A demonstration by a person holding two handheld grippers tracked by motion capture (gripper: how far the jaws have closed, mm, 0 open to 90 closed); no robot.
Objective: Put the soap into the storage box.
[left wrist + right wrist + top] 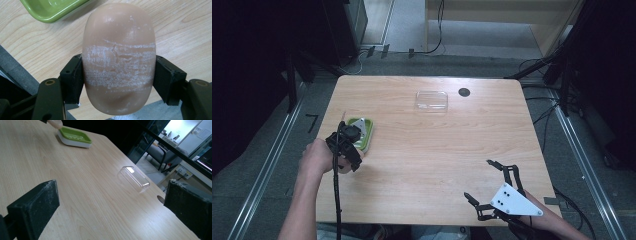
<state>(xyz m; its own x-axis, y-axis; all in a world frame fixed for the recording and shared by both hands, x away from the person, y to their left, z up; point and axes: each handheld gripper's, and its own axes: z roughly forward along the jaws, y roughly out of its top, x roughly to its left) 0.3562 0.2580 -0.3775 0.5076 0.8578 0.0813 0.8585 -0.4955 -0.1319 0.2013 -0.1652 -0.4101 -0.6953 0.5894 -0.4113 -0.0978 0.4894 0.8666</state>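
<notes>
On pale wood table (427, 150) | grey floor (272, 145) | dark surroundings

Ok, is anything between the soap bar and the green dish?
Nothing visible. The left hand-held gripper holds the soap bar just beside the green dish, with only bare table between them. The clear lid lies well away, farther across the table.

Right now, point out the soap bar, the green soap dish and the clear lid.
soap bar (119, 60): left gripper view, the scuffed middle of its face, between the jaws.
green soap dish (75, 135): right gripper view, its ridged inner floor.
clear lid (431, 100): high view, its flat top.
</notes>
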